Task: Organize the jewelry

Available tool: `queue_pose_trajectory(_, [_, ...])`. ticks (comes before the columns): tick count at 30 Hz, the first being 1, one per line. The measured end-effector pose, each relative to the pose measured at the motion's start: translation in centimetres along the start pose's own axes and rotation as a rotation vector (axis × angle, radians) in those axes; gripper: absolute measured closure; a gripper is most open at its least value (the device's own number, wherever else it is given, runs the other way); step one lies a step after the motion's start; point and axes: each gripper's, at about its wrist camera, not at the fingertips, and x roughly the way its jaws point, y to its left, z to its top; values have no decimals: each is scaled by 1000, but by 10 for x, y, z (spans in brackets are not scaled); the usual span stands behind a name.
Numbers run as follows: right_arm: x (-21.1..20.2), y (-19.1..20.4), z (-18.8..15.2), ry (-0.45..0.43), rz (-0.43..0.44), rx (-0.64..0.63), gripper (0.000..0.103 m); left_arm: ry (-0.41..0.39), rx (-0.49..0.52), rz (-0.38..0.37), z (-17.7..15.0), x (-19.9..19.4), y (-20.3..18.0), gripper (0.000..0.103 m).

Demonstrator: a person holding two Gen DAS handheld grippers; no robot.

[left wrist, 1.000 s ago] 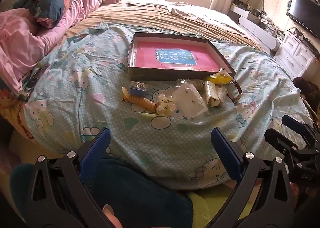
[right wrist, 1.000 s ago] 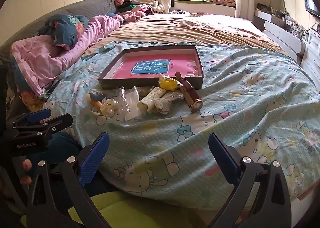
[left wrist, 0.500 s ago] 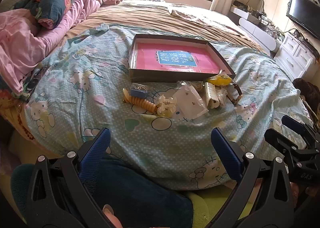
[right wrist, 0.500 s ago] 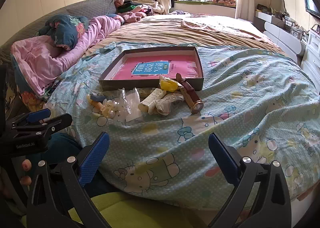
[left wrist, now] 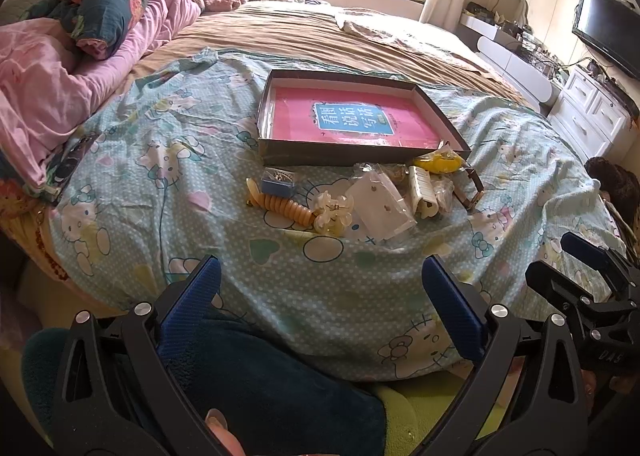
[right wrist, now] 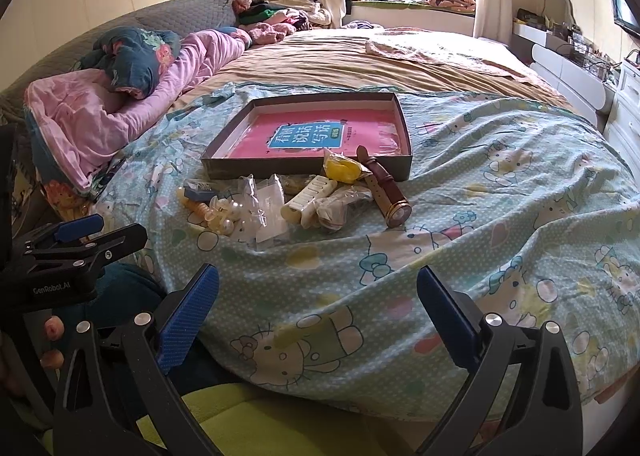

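A shallow dark box [left wrist: 360,158] [right wrist: 308,170] with a pink sheet inside lies on the patterned bedspread. In front of it sits a small heap: a brown-strap watch [right wrist: 386,186] [left wrist: 472,186], a yellow piece [right wrist: 342,170] [left wrist: 438,162], a cream comb-like clip [right wrist: 306,200] [left wrist: 422,190], clear plastic bags [left wrist: 380,208] [right wrist: 268,212], an orange coiled band [left wrist: 286,210], a pearly hair clip [left wrist: 332,212] [right wrist: 224,214] and a little blue box [left wrist: 278,182]. My left gripper [left wrist: 320,312] and right gripper [right wrist: 318,306] hover near the bed's front edge, both open and empty, well short of the heap.
Pink and dark bedding [left wrist: 60,76] is piled at the left. A tan blanket [right wrist: 360,60] covers the far bed. White drawers [left wrist: 592,116] and a TV [left wrist: 608,30] stand at the right. A dark blue sleeve [left wrist: 260,384] and lime fabric [right wrist: 240,420] lie below the grippers.
Both views have crept slightly forward and down toward the heap. Nothing on the bed has moved and both grippers stay open.
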Motion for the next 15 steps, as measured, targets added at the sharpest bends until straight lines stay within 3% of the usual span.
queue_pose_trajectory(15, [1, 0, 0, 1, 3, -1, 4, -4, -8, -2, 3, -2, 3, 9])
